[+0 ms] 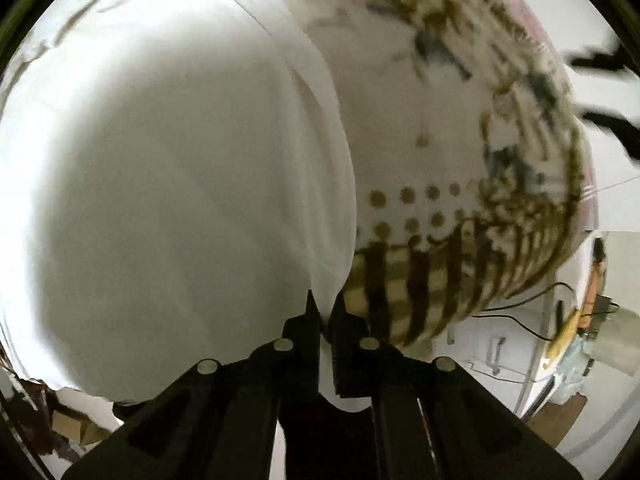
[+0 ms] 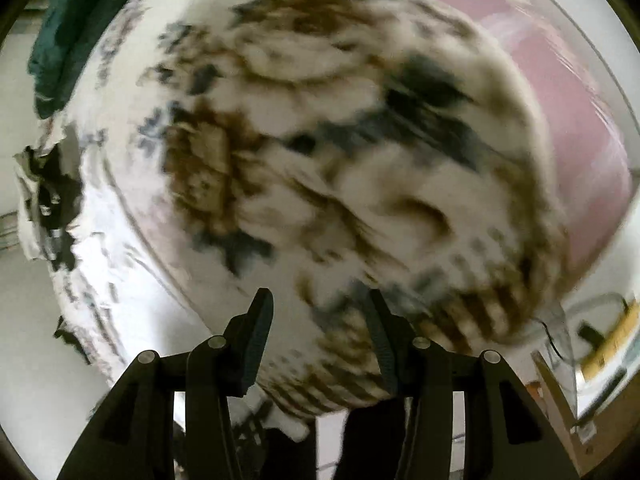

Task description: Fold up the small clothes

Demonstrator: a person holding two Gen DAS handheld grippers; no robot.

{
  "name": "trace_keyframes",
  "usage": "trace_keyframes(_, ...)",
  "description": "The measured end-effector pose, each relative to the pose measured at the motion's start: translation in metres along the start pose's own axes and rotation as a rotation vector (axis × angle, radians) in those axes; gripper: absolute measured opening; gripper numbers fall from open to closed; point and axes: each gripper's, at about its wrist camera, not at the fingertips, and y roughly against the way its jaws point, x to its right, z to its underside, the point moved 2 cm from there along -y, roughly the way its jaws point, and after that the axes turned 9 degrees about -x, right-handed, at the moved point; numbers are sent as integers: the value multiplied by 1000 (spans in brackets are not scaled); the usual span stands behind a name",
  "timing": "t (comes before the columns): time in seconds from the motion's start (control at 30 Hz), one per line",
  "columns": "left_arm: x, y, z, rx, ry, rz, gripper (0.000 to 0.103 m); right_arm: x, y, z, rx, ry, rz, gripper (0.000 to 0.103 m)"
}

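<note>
- The left gripper point(image 1: 325, 312) is pinched tight on the edge of a white cloth point(image 1: 168, 184), which fills the left half of its view.
- Beside that cloth lies a patterned cloth point(image 1: 432, 152) with brown dots and stripes.
- The right gripper point(image 2: 318, 320) has its fingers spread apart, the patterned cloth point(image 2: 340, 152) just ahead and between them, blurred.
- A pink cloth point(image 2: 560, 92) lies beyond it; a green cloth point(image 2: 60, 44) sits at upper left.
- No writing or label is legible.
</note>
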Motion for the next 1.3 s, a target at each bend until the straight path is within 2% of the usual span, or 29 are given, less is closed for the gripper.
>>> trace_keyframes(0.07, -16, 18, 9, 16, 12, 19, 2, -38, -5, -25, -16, 74, -24, 50)
trace_keyframes(0.2, -38, 45, 27, 56, 66, 66, 2, -143, -33, -88, -66, 237, -86, 50)
trace_keyframes(0.37, -56, 66, 38, 115, 150, 108, 2, -266, -82, -159, -107, 339, -172, 50)
trace_keyframes(0.47, -69, 74, 40, 153, 167, 126, 2, -316, -120, -201, -124, 349, -163, 50)
trace_keyframes(0.57, -87, 78, 41, 178, 182, 139, 2, -338, -156, -224, -170, 293, -147, 48)
trace_keyframes(0.63, -96, 76, 42, 181, 197, 152, 2, -352, -170, -223, -189, 300, -159, 38)
trace_keyframes(0.67, -103, 78, 44, 184, 209, 159, 2, -357, -173, -218, -194, 311, -165, 23)
trace_keyframes(0.7, -108, 79, 44, 188, 215, 168, 2, -362, -176, -215, -191, 322, -148, 1)
trace_keyframes(0.87, -138, 95, 53, 208, 228, 193, 2, -396, -151, -189, -91, 357, -46, 2)
trace_keyframes(1.03, -176, 130, 67, 230, 240, 235, 2, -451, -117, -146, -64, 432, 41, 2)
trace_keyframes(1.17, -232, 157, 80, 251, 302, 235, 2, -514, -110, -101, -56, 502, 105, 2)
trace_keyframes(1.3, -296, 170, 95, 268, 394, 223, 2, -574, -135, -67, -45, 543, 166, 1)
